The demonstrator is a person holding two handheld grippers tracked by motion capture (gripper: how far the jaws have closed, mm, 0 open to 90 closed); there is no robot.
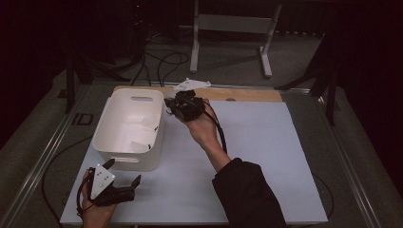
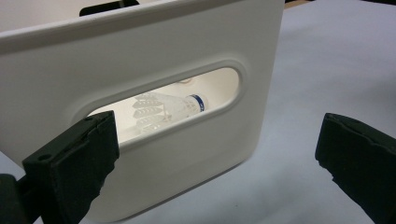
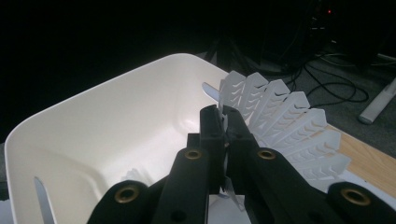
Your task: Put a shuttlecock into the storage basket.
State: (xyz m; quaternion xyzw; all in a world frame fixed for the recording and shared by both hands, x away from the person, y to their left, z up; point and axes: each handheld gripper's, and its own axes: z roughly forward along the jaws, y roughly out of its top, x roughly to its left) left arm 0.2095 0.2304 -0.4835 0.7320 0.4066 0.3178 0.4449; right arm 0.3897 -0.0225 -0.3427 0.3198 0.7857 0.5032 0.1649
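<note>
Here, right gripper (image 3: pixel 223 122) clamps shuttlecock (image 3: pixel 280 116) above bin (image 1: pixel 129 127) rim, near desk's far edge | left gripper (image 2: pixel 215 154) agape at bin's near handle slot, revealing second shuttlecock (image 2: pixel 173 108) inside | desk's right half (image 1: pixel 266 156) free.

Dim room, grey carpet (image 1: pixel 228 61), black cables (image 1: pixel 161 61), white stand (image 1: pixel 233 23).

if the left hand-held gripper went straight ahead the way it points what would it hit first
Most likely the near end wall of the white bin, around its handle slot; the open left hand-held gripper faces it squarely, though the gap is hard to judge.
</note>
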